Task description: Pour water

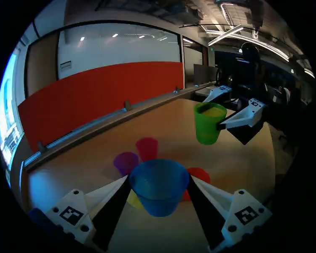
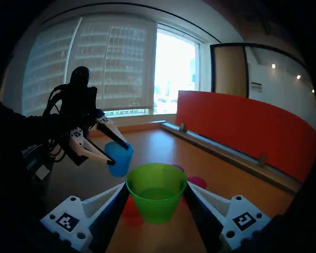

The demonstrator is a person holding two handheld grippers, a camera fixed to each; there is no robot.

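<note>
My left gripper (image 1: 159, 189) is shut on a blue cup (image 1: 159, 185), held upright above the wooden table (image 1: 238, 164). My right gripper (image 2: 156, 194) is shut on a green cup (image 2: 157, 190) holding a little liquid. In the left gripper view the green cup (image 1: 208, 122) hangs farther off to the right, level, in the right gripper (image 1: 220, 114). From the right gripper view the blue cup (image 2: 119, 157) hangs at the left, gripped by the left gripper (image 2: 119, 152).
Below the blue cup stand a purple cup (image 1: 126, 162), a pink cup (image 1: 147, 148), a red cup (image 1: 198, 175) and a yellow cup (image 1: 135, 200). A red partition (image 1: 99, 92) runs along the table's far edge. Windows (image 2: 116, 63) lie behind.
</note>
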